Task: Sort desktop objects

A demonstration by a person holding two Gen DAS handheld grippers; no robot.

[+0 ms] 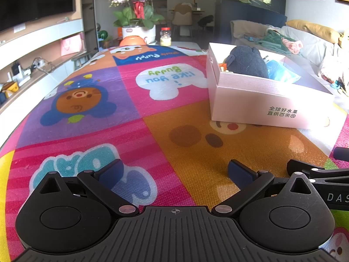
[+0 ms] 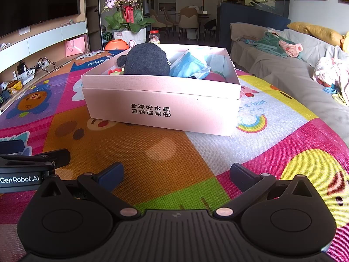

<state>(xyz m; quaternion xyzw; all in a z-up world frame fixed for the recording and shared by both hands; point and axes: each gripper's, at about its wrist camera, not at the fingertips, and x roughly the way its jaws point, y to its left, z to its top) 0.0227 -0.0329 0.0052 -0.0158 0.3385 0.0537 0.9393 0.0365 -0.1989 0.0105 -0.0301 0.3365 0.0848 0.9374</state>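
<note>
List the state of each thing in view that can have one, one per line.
Left gripper: open, empty, over the mat.
Right gripper: open, empty, over the mat.
Pink box: lidless, on the mat, holding items.
Dark plush toy: inside the box.
Blue plastic bag: inside the box, crumpled.
</note>
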